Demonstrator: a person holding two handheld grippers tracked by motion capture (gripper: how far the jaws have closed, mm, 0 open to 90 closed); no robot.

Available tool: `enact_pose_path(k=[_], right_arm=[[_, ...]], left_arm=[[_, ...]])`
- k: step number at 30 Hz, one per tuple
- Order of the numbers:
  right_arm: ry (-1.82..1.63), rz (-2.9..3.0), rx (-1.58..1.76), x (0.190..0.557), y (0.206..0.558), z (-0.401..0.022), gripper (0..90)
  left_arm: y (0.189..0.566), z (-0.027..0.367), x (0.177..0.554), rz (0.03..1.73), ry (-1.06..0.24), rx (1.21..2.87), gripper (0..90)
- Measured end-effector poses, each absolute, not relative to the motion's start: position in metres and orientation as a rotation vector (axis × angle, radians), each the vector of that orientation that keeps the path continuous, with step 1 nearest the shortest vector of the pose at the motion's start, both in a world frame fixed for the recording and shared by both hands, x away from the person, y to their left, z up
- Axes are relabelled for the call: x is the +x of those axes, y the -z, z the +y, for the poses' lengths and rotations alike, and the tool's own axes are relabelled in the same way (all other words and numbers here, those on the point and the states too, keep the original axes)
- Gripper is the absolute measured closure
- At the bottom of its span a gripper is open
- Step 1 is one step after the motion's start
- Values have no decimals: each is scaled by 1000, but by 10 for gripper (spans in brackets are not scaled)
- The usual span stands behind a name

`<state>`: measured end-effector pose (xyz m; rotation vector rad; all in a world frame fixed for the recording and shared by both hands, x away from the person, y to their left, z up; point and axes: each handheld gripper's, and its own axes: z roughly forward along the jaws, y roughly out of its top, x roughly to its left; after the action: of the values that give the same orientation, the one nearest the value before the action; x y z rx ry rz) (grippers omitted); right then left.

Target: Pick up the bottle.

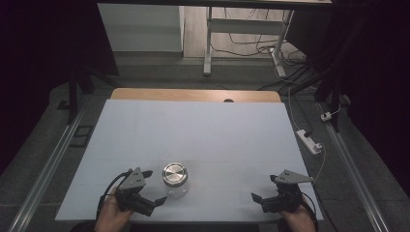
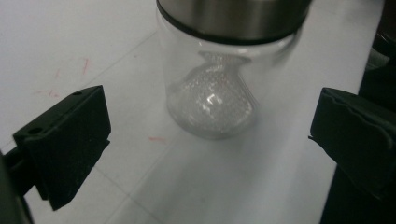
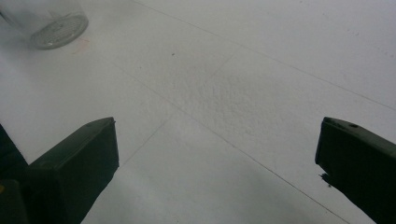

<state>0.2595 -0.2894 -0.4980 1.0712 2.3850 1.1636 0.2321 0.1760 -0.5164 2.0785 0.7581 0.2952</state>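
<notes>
Clear glass jar (image 1: 175, 182) with unmarked steel lid (image 1: 174, 173), left tool (image 1: 153, 186) spread beside it, right tool (image 1: 264, 188) spread

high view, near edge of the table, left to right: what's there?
left gripper → glass jar with a metal lid → bare white table surface → right gripper. Both grippers' jaws stand apart, holding nothing.

Table (image 1: 193, 130): pale grey-white surface, faint red marks (image 2: 156, 138) near the jar; bare wood strip along far edge. Jar (image 2: 210, 93): clear glass, silver metal lid (image 1: 174, 173), black band beneath. Both grippers' jaws: black.
</notes>
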Motion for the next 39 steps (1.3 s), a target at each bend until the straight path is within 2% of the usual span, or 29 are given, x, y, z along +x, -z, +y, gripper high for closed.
enact_pose_path(k=[7, 12, 20, 32, 39], right_arm=[[-1152, 2396, 1059, 259, 498, -288, 0], [-1156, 2400, 1055, 259, 498, -288, 0], [-1169, 2409, 1050, 260, 498, -289, 0], [-1162, 2415, 1048, 259, 498, -288, 0], [-1165, 2415, 1042, 259, 498, -288, 0]], left_arm=[[517, 162, 245, 757, -246, 2112, 0], [519, 153, 252, 762, -258, 2123, 0], [523, 134, 258, 675, -270, 2160, 0], [524, 128, 267, 621, -254, 2151, 3], [520, 134, 266, 617, -263, 2148, 146]])
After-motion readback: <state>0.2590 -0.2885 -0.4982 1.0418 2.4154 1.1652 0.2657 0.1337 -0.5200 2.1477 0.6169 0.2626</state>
